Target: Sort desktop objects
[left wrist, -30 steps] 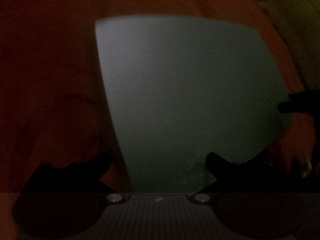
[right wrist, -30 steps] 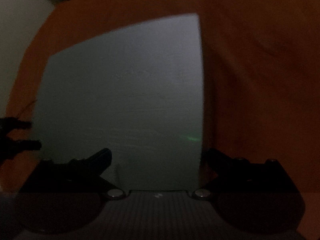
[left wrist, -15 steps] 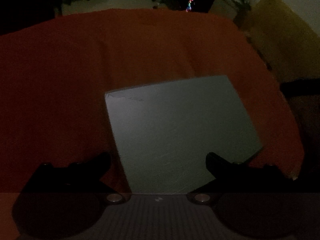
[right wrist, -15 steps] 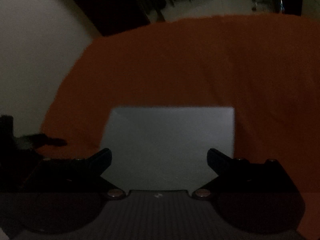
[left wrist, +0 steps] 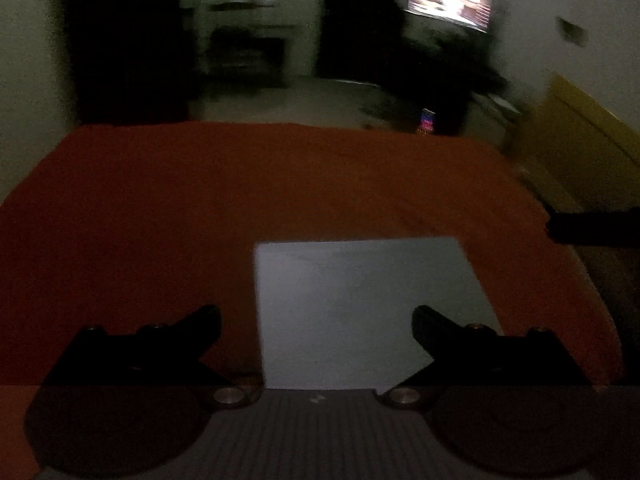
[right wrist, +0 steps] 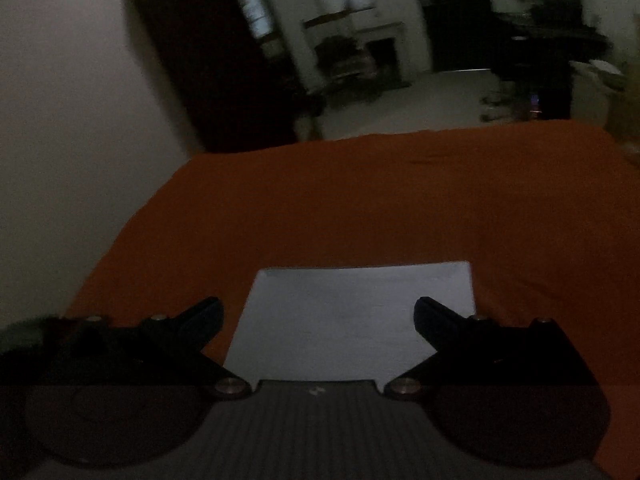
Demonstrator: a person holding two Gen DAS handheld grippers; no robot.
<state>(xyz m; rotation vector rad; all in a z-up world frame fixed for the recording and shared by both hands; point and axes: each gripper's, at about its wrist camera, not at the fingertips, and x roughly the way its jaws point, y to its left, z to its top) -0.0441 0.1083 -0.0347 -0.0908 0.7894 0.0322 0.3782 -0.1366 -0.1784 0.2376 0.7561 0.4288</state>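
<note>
Both claws higher; one grey sheet (left wrist: 360,304)

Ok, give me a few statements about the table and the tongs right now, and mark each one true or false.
1. A pale grey sheet lies flat on the orange cloth. True.
2. The left tongs are clamped on the sheet. False: the jaws stand wide apart, gripping nothing.
3. The right tongs are open. True.
4. Several objects crowd the cloth. False: only the sheet shows on it.
5. A lit screen glows in the room behind the table. True.
</note>
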